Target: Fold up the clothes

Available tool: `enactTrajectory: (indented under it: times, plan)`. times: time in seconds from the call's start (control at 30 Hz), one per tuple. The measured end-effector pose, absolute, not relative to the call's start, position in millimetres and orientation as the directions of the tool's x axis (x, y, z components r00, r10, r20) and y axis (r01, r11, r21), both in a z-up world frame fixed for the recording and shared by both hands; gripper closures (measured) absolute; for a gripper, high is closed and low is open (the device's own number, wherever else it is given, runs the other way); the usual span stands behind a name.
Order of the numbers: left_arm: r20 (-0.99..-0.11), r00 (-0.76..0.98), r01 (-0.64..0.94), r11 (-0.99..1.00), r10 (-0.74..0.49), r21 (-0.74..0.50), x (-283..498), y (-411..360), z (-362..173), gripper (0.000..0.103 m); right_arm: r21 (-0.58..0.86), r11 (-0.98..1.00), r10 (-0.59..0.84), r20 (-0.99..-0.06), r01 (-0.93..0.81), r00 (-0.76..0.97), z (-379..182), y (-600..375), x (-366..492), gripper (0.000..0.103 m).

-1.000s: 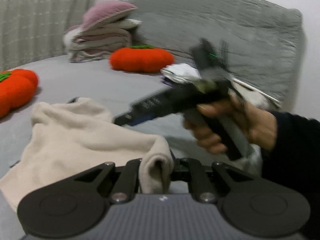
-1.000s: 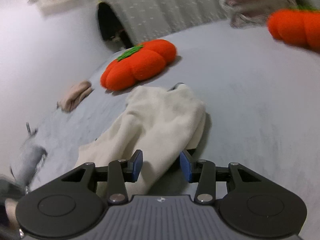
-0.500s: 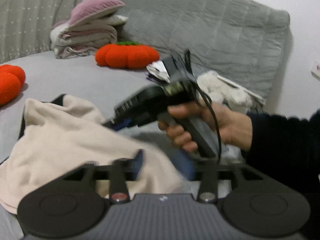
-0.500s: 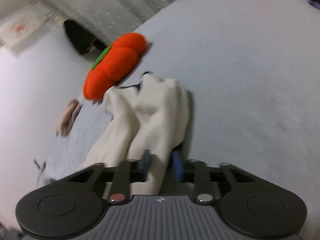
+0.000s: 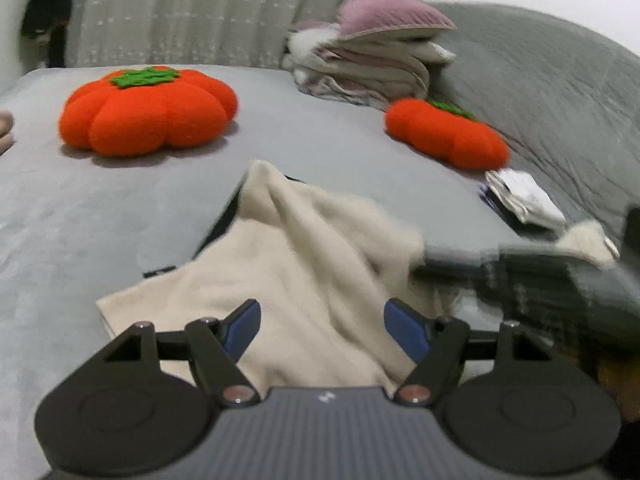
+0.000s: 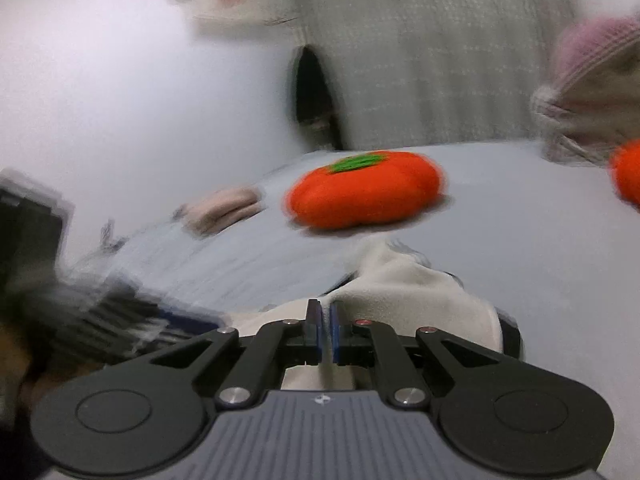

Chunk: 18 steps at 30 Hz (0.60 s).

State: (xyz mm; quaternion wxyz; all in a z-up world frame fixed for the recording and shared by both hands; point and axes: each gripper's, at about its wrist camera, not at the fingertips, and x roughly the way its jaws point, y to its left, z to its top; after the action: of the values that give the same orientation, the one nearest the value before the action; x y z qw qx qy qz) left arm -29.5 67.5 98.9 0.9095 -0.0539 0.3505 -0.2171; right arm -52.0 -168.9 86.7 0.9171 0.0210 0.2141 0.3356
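The right tongs (image 6: pixel 326 330) are pressed together on a fold of the cream garment (image 5: pixel 316 276), the cloth running up between the blue pads and bunching just beyond them. The left tongs (image 5: pixel 322 326) stand spread wide, nothing between the pads, hanging just above the near part of the same garment.

The garment lies rumpled on the grey bed (image 5: pixel 100 208), in front of the big orange pumpkin cushion (image 5: pixel 148 110) and well apart from it. One corner rises in a peak toward the cushion, and a dark edge, perhaps a trim or lining, shows along the side nearest it. At the garment's far side from the cushion, the blurred dark shape looks like the right tool (image 5: pixel 560 280), though the smear makes that hard to tell.

It looks like a thick, fleecy knit: soft, light, with no stiffness of its own, so it will sag and drape from wherever it is pinched and will not hold a crease unless laid flat and pressed. The nap should give the pads good friction, so slipping is unlikely; the bigger risk is catching two layers at once. Best hold is on a single edge or corner, such as a hem, with both tongs well apart along it so the cloth hangs straight.

Beyond the cushion sit a stack of folded clothes (image 5: pixel 372 64) and a second, smaller pumpkin cushion (image 5: pixel 444 134).
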Motion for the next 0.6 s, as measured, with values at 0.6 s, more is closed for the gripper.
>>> enactTrajectory:
  times: [0.6]
  plan:
    - [-0.622,0.716,0.304,0.944,-0.318,-0.132,-2,52,90,0.034,0.089,0.615,0.689,-0.545,-0.784,0.479,65,-133,-83,0.089]
